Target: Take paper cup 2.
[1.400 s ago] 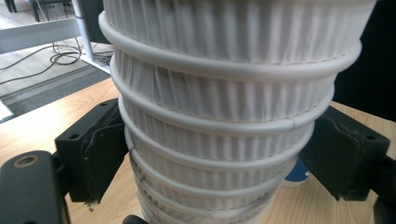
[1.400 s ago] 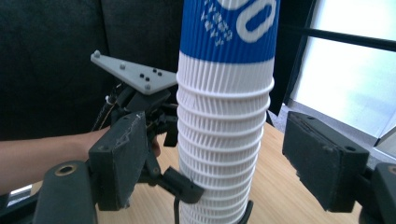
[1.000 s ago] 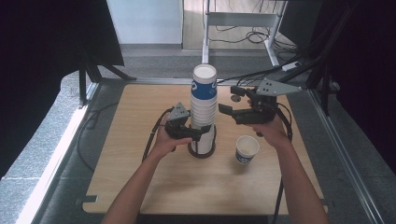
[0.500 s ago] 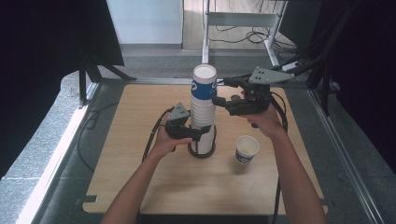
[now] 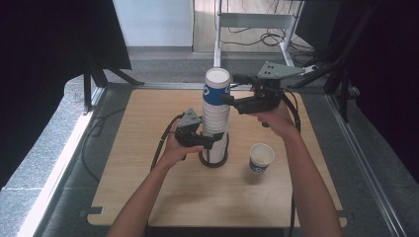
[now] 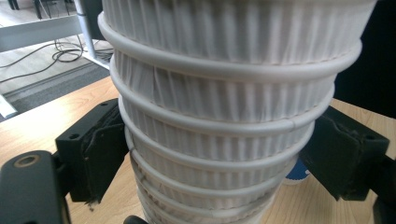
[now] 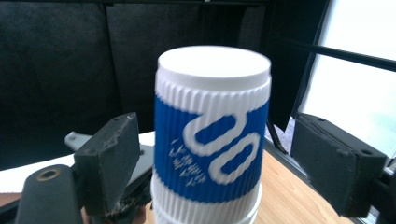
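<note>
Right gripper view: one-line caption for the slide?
Right gripper, jaws just opened, straddles the blue-and-white top cup of an upside-down stack.

one stack of cups [image 5: 215,118], one loose cup [image 5: 261,158], two grippers.

the stack stands upside down in the middle of the frame, and only its top cup [image 7: 212,126] shows the blue print; the white ribbed cups under it are too many and too tight to count exactly, about ten rims. one single cup stands open at the lower right of the stack. one gripper [image 5: 210,141] is at the left, one gripper [image 5: 226,89] at the upper right.
</note>
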`<control>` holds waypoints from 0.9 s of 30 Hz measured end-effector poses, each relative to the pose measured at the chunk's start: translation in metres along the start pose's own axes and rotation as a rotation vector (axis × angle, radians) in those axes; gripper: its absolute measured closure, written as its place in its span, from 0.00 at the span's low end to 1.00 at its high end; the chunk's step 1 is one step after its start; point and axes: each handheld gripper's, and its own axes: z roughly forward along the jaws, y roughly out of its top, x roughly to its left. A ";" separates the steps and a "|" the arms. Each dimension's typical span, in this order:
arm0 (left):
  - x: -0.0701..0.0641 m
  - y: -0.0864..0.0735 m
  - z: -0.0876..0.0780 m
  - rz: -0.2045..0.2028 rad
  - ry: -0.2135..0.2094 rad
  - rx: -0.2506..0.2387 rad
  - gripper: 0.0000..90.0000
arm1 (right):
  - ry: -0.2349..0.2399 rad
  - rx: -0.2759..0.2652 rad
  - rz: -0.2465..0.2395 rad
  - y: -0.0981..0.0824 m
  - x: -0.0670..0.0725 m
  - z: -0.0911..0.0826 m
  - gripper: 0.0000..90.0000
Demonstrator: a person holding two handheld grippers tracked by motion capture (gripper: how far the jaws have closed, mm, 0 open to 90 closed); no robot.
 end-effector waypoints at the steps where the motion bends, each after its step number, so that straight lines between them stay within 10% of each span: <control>1: 0.000 0.000 0.000 0.000 0.000 0.000 0.14 | 0.003 -0.002 0.002 0.002 -0.002 0.002 0.17; 27: -0.001 0.003 0.000 0.002 0.003 0.020 0.15 | 0.033 -0.019 0.009 0.022 -0.002 0.029 0.31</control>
